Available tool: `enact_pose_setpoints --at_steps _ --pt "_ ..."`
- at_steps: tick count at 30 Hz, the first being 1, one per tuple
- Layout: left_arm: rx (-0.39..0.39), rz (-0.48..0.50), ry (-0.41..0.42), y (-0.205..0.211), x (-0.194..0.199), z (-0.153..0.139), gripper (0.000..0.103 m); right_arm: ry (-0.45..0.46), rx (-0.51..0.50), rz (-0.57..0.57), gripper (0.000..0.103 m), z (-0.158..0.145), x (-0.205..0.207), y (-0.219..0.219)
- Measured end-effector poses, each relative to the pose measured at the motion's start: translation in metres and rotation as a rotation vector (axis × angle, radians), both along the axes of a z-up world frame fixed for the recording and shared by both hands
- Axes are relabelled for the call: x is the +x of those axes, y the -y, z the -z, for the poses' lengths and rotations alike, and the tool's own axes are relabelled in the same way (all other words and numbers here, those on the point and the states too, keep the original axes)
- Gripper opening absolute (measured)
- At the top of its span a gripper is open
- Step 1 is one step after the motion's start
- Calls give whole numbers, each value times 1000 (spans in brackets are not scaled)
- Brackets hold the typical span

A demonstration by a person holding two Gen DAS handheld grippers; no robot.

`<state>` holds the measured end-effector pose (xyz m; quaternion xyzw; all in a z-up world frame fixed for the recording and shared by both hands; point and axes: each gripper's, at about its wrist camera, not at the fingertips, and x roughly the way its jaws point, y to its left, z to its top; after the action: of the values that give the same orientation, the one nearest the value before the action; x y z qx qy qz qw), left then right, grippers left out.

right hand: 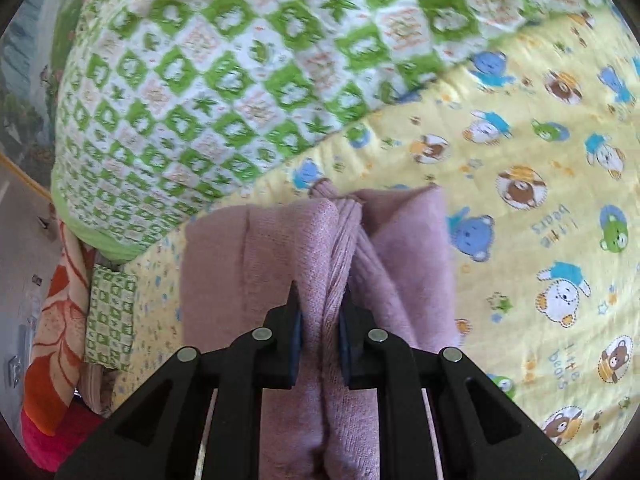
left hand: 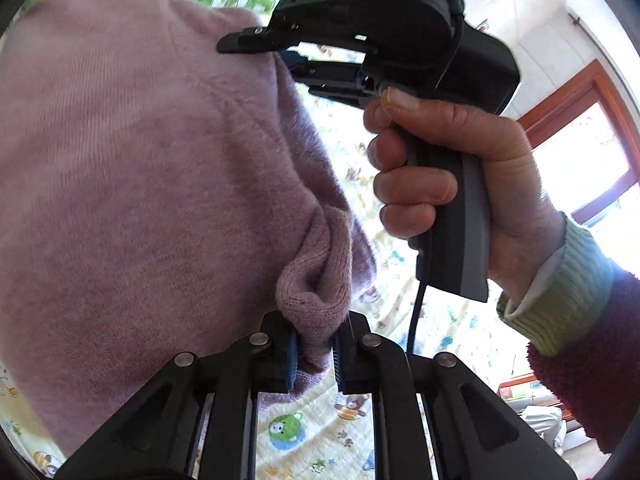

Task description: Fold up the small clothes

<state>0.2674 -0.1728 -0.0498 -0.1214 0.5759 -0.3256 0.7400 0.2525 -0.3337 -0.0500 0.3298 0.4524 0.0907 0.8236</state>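
Observation:
A small mauve-pink knitted garment fills the left of the left wrist view, lifted off the bed. My left gripper is shut on a bunched ribbed edge of it. In the same view the right gripper reaches in from the upper right, held by a hand, its fingers at the garment's far edge. In the right wrist view my right gripper is shut on a gathered fold of the pink garment, which hangs in front of it above the bed.
A yellow bedsheet with cartoon bears lies below. A green-and-white patterned quilt is piled behind the garment. An orange floral blanket lies at the left edge. A wood-framed window is at the right.

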Motion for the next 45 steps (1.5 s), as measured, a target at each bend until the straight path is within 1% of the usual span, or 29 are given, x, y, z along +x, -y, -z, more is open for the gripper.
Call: enact_pose_setpoints --at_steps 2,4,5,6,7,8,9,11,13,15,19,21,23,24,25,27,28,29,31,32,35,36,37,38,39,40,42,43,45 --pt "-2 -6 -15 -5 2 5 14 -8 -5 0 16 7 0 1" --pt "-1 -19 -32 -5 6 9 17 -6 -19 -6 16 8 0 -1" --pt "-10 -24 -44 -8 7 10 23 -4 -22 -8 18 7 0 -2" --pt "-15 -26 -51 -4 10 15 32 -10 -11 -3 20 7 -1 -1" --pt "-20 -30 -54 -9 10 14 37 -15 -1 5 24 7 -2 -1" --pt "-22 -33 -52 -15 9 12 46 -21 9 16 29 5 -4 0" --pt "-25 -36 -50 -20 8 11 51 -26 14 32 32 3 -8 3" --pt "-39 -41 -48 -29 1 10 57 -21 19 57 38 -3 -18 7" --pt "-41 -43 -40 -40 -7 6 61 -11 16 78 41 -10 -32 10" --pt "-33 -57 -37 -54 -12 2 68 8 15 88 41 -18 -49 11" --pt "-31 -112 -40 -94 -24 -1 70 34 50 79 41 -31 -81 2" --pt "-4 -166 -38 -115 -26 -7 73 37 60 47 41 -35 -97 -10" --pt "10 -221 -38 -138 -22 -8 74 24 46 9 44 -35 -107 -24" --pt "22 -252 -40 -147 -21 -7 77 16 29 -7 46 -34 -110 -32" --pt "40 -281 -45 -154 -26 -12 78 6 2 -19 48 -33 -112 -38" --pt "72 -346 -64 -173 -20 -6 78 -26 -81 -33 50 -28 -114 -51" --pt "84 -369 -76 -172 -26 -1 78 -39 -101 -35 50 -24 -114 -55" --pt "93 -395 -96 -182 -21 6 78 -53 -108 -36 50 -19 -115 -57" --pt "101 -421 -125 -189 -20 10 78 -71 -111 -42 50 -12 -116 -62" --pt "104 -435 -142 -194 -17 17 78 -72 -114 -48 50 -11 -118 -66" --pt "93 -444 -169 -197 -2 35 78 -82 -122 -62 50 -5 -127 -74" --pt "88 -444 -176 -196 1 37 79 -89 -121 -68 49 -2 -129 -74" --pt "86 -442 -180 -195 3 39 79 -92 -123 -75 37 0 -131 -75" --pt "87 -438 -181 -193 3 42 79 -101 -140 -85 14 2 -133 -76" --pt "90 -430 -182 -190 7 43 79 -122 -165 -96 9 5 -133 -76" --pt "93 -422 -182 -183 10 44 79 -133 -179 -93 8 6 -133 -72" --pt "87 -405 -174 -178 10 38 79 -113 -175 -60 7 -2 -136 -57" --pt "83 -398 -167 -171 12 33 79 -97 -180 -40 6 -10 -136 -49" --pt "81 -383 -155 -163 11 27 79 -35 -182 3 6 -33 -140 -28"
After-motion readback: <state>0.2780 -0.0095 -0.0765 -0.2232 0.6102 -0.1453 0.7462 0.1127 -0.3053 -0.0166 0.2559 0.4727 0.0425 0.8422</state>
